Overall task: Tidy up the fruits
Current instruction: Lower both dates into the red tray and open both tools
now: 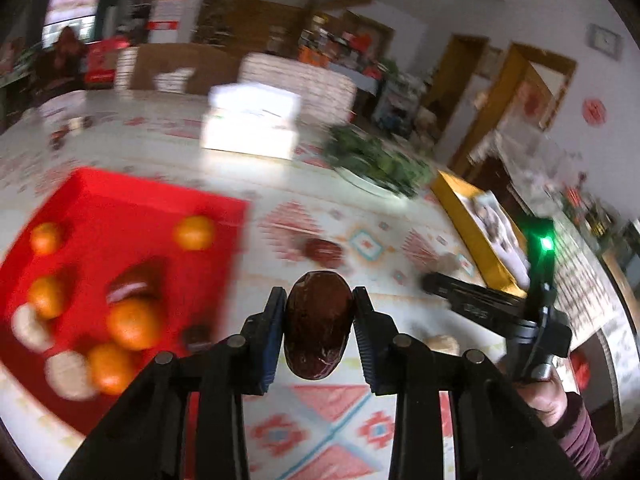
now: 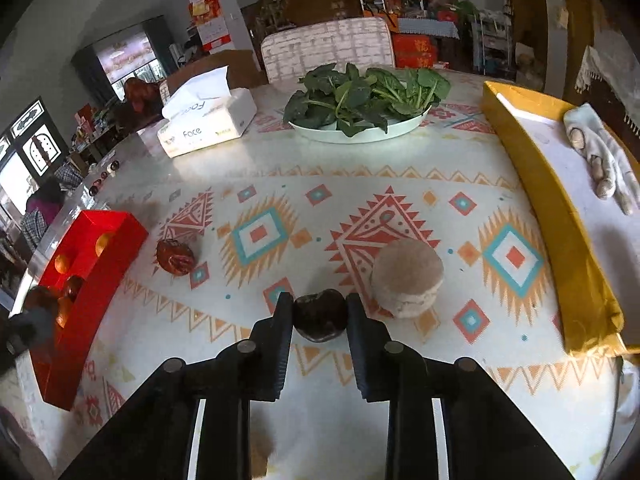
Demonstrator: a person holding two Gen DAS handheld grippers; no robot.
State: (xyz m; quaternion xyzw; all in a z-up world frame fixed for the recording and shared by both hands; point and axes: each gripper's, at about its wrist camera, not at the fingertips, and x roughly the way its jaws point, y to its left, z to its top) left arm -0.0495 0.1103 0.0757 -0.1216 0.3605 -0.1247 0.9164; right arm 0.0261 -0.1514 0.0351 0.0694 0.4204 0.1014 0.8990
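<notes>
Both pairs of jaws are clamped on fruit: left gripper (image 1: 319, 300) holds a dark date (image 1: 319, 326) right of the red tray (image 1: 132, 208); right gripper (image 2: 319, 306) pinches a dark fruit (image 2: 319, 314), open tablecloth (image 2: 320, 184) ahead.

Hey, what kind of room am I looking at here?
Probably a lived-in home dining area: a table with a patterned tablecloth, a tissue pack, a plate of leafy greens, and cluttered shelves behind.
</notes>
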